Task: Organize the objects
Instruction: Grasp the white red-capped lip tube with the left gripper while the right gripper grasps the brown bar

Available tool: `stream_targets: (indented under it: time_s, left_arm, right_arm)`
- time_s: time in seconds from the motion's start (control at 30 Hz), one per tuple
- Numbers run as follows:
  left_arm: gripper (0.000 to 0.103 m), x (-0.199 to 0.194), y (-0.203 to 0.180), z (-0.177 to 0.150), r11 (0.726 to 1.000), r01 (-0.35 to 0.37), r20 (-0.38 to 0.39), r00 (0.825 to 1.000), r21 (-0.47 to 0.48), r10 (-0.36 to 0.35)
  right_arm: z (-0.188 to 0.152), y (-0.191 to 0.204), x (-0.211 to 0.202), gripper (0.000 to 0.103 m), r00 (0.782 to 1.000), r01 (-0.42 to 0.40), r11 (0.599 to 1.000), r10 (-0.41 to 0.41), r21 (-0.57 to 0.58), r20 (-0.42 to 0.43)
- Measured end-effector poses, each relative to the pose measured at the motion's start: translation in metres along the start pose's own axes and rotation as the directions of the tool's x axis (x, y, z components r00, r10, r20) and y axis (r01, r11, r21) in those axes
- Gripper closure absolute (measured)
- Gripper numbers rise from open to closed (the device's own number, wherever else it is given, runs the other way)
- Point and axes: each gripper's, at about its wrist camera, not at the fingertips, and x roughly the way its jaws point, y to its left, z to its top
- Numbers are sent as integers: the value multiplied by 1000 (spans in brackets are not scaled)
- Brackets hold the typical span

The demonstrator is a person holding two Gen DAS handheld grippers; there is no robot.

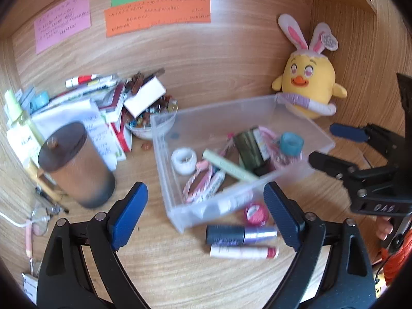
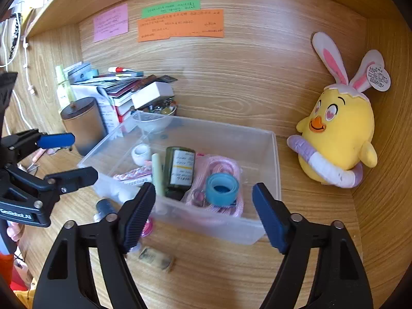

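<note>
A clear plastic bin [image 1: 164, 159] [image 2: 275, 154] sits on the wooden desk and holds a green bottle [image 2: 180, 170], a blue tape roll [image 2: 222, 189], a white tape roll [image 1: 183, 160], a pale green stick [image 1: 229, 166] and pink cords. In front of the bin lie a dark lipstick tube [image 1: 240, 234], a white-and-red tube [image 1: 243, 252] and a round pink tin [image 1: 255, 213]. My left gripper [image 1: 206, 213] is open and empty just in front of the bin. My right gripper [image 2: 204, 213] is open and empty at the bin's near wall. A small eraser-like block [image 2: 155, 257] lies on the desk.
A brown lidded canister [image 1: 77, 164] stands left of the bin, with a pile of books, pens and a bowl of beads [image 1: 152, 121] behind. A yellow chick plush [image 2: 337, 139] sits in the right corner. Coloured paper notes [image 1: 157, 13] hang on the back panel. Glasses [image 1: 41, 216] lie at left.
</note>
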Motion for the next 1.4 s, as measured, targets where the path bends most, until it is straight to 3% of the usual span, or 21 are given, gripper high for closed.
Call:
stream_targets:
  time_s: [0.2,0.5,0.7,0.93,0.97,1.03,1.1,1.2,1.27,1.33,1.4]
  left_arm:
    - [10,14,3,-29,1000,18,-104,994,-7,-18]
    - [8,32,-12,-61,989,147,-224,964,1,-143]
    - [7,45,-28,-70,984,171,-279,948,43,-152]
    - [7,48,-36,-72,986,135,-262,959,97,-105]
    - [8,47,-35,-70,987,134,-258,960,94,-106]
    - [20,44,-32,-70,988,127,-242,965,85,-103]
    - [20,42,-28,-70,990,119,-234,967,73,-99]
    - [20,39,-21,-71,992,119,-231,967,51,-105]
    - [20,35,-17,-72,993,110,-221,970,48,-97]
    - [38,30,-14,-71,993,108,-218,971,40,-97]
    - [41,28,-11,-72,994,107,-223,970,29,-98]
  right_arm:
    - [-19,9,-3,25,999,-32,999,31,-11,-36]
    - [-51,19,18,25,986,-65,997,59,-35,-158]
    - [-63,18,28,25,972,-94,995,86,-26,-218]
    - [-68,21,38,26,958,-122,992,109,-31,-267]
    - [-68,21,40,26,955,-130,991,119,-25,-273]
    - [-70,21,43,27,947,-150,989,141,-9,-288]
    - [-70,24,44,28,949,-146,989,135,-18,-285]
    - [-69,32,44,37,951,-145,989,127,-42,-282]
    - [-69,36,44,48,954,-134,989,112,-62,-279]
    - [-68,40,44,58,956,-131,988,106,-76,-274]
    - [-68,40,43,61,955,-135,988,111,-71,-274]
